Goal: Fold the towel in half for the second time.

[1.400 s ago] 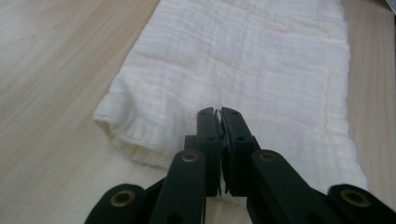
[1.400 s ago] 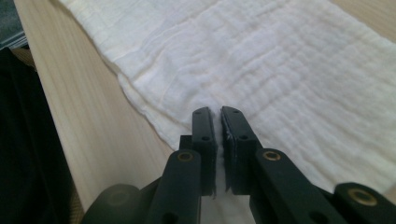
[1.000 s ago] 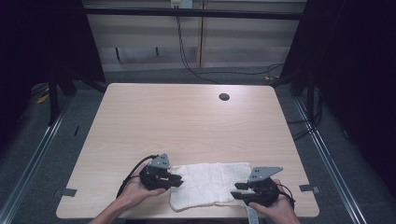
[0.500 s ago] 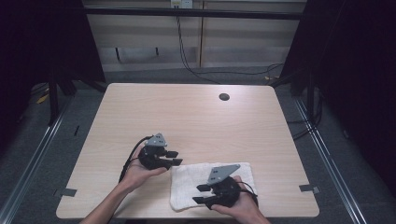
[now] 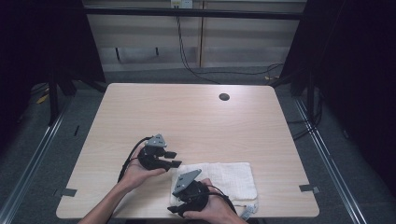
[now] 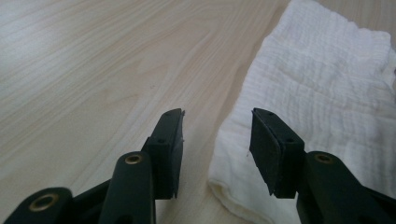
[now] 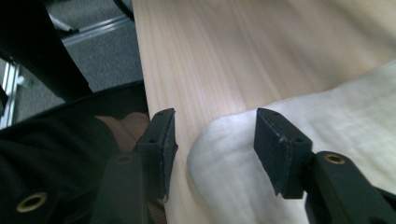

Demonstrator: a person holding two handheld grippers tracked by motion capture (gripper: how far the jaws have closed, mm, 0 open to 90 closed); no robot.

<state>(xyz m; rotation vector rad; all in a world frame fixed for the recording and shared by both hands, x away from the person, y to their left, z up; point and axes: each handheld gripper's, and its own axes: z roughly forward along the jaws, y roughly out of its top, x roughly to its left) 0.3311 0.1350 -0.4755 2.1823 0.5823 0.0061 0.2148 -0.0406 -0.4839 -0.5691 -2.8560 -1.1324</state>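
Left gripper [image 5: 172,158] around 7 o'clock on the light wood table [image 5: 187,116], jaws apart and holding nothing, tips just off the near corner of a folded white towel [image 5: 231,179]. Right gripper [image 5: 175,211] down at 6 o'clock by the front edge, also spread wide, straddling the towel's rounded fold without clamping. Small dark hole [image 5: 224,97] up at 1 o'clock.

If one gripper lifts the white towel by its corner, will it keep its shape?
Probably not. The white towel looks like thin crinkled cloth, lying flat with soft rounded folds, so it would likely droop. It seems light. Pushed on the smooth wooden table, it may bunch rather than slide.
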